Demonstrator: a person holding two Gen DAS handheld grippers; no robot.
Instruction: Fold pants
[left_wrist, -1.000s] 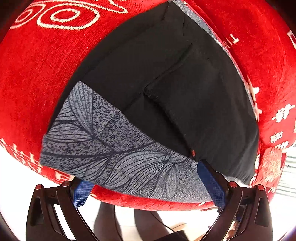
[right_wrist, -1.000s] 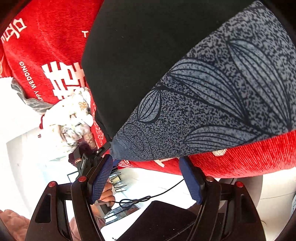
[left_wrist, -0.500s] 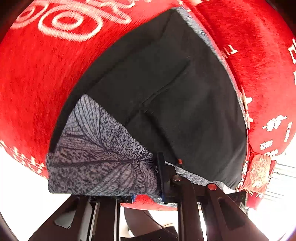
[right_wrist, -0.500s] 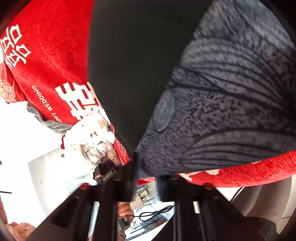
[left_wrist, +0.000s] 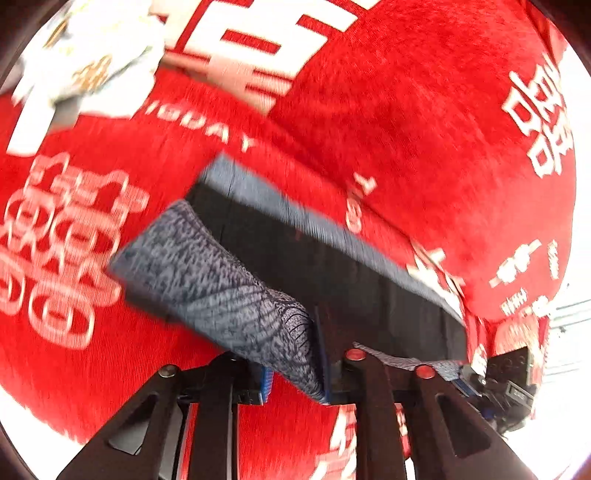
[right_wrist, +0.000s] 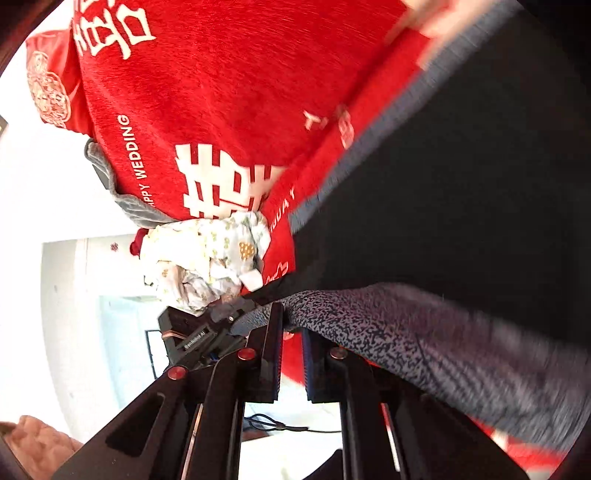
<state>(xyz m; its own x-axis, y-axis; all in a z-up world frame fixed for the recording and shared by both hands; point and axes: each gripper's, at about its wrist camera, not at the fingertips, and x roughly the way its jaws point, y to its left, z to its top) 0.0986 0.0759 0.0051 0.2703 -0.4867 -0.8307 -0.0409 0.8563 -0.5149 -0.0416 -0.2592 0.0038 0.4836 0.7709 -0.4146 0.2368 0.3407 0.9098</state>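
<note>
1. Pants (left_wrist: 332, 280): black with a grey leaf-print band, spread on the red blanket (left_wrist: 424, 110) near its front edge, the printed edge lifted off the cloth.
2. Left claw (left_wrist: 295, 373): narrow, clamped on the printed edge at one corner.
3. Right claw (right_wrist: 291, 354): narrow, with the printed edge draped at its tips; whether the fabric is truly pinched you cannot tell from this view.
4. Crumpled pale garment (right_wrist: 207, 258): lies on the blanket beside the pants, toward the side edge.
5. Handling: you appear to be carrying the held edge over for a fold. Raise both corners level, keep the span taut, and lay the edge squarely on the far hem before letting go.
</note>
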